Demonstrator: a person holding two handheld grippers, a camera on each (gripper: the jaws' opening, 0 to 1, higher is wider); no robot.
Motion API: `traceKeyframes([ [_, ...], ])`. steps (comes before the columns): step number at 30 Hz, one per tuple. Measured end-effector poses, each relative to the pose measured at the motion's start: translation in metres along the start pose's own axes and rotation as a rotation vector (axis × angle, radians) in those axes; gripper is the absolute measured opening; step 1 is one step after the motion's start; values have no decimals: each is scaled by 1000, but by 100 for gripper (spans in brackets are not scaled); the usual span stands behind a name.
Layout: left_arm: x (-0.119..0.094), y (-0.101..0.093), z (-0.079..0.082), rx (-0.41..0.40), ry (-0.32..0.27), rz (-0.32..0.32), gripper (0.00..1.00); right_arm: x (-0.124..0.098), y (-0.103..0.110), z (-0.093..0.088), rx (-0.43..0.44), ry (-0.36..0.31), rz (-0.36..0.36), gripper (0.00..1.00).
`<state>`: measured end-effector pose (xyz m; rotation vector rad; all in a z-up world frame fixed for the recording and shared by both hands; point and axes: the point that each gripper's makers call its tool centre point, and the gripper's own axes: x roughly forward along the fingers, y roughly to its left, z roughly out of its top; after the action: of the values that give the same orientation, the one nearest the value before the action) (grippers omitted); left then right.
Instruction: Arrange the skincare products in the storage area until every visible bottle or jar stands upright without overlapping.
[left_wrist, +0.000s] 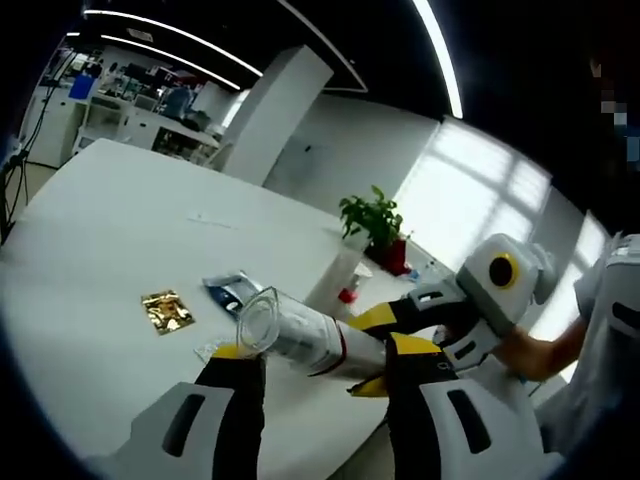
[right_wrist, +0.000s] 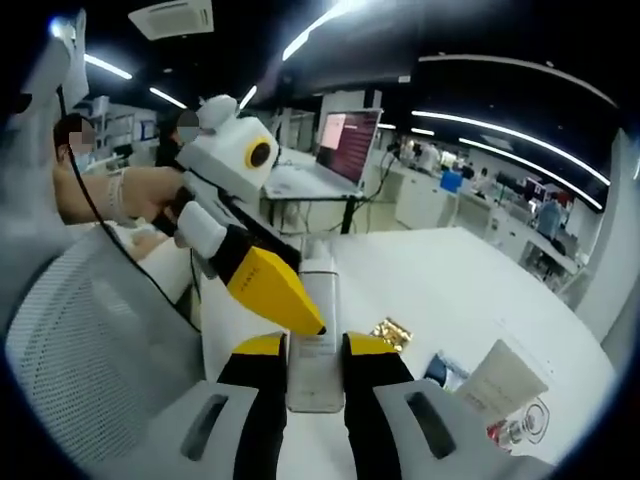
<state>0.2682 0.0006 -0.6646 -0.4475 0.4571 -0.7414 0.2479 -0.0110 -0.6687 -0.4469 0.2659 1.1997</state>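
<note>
clear bottle clamped between right gripper jaws; left gripper grasping same bottle (tilted).

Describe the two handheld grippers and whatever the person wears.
Left gripper: white body, black jaws with yellow tips. Right gripper: the same colours, black slots in the white shells. Seen from the right gripper view, the left one's body is a white box bearing a yellow ring, above a yellow wedge-shaped jaw. The person's sleeve is white.
</note>
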Motion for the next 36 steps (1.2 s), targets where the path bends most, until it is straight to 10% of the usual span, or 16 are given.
traceKeyframes([
  [36,22,-21,16,-168,-32,-82,22,-7,-13,4,44,-50,-65,20],
])
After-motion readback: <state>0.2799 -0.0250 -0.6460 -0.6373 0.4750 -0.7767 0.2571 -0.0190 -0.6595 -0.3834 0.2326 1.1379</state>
